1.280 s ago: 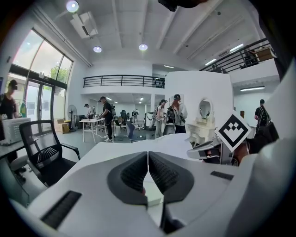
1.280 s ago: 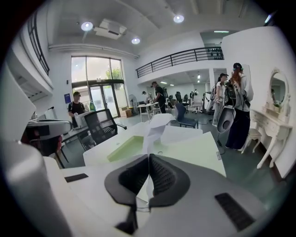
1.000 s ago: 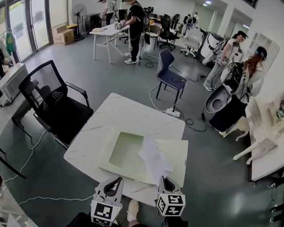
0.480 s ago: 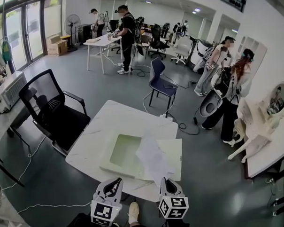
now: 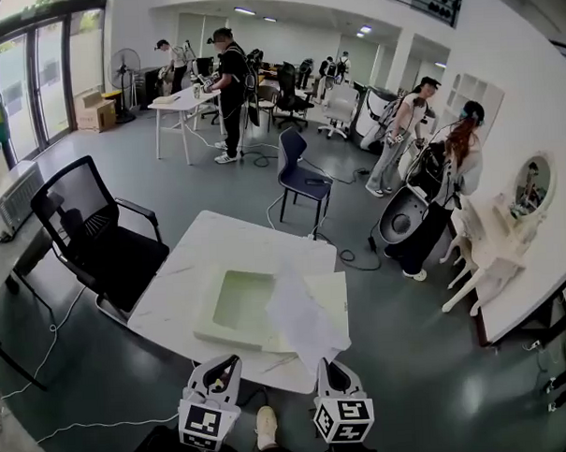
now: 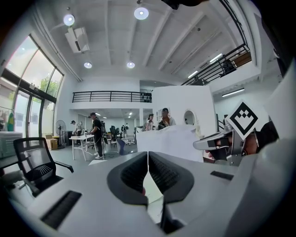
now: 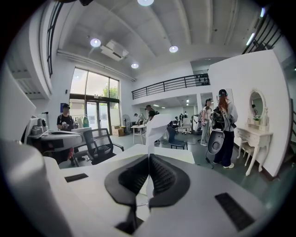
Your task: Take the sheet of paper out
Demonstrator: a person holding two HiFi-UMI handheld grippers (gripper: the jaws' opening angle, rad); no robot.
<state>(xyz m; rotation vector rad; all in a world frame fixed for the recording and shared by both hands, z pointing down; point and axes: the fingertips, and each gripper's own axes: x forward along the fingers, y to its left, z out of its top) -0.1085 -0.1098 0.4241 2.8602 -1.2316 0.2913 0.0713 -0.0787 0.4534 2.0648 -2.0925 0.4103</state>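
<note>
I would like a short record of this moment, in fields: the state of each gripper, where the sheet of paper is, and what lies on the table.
left gripper: jaws together, nothing seen between them
right gripper: shut on the near edge of the sheet of paper
sheet of paper: held up, curling above the right part of the folder
folder: pale green, flat on the table
table: white, marbled; only the folder lies on it

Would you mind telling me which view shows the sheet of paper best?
The head view: nearly the whole sheet of paper shows, above the green folder. The right gripper view shows it edge-on, pinched in the right hand-held gripper; the left gripper view shows one broad face, its lower part hidden.
</note>
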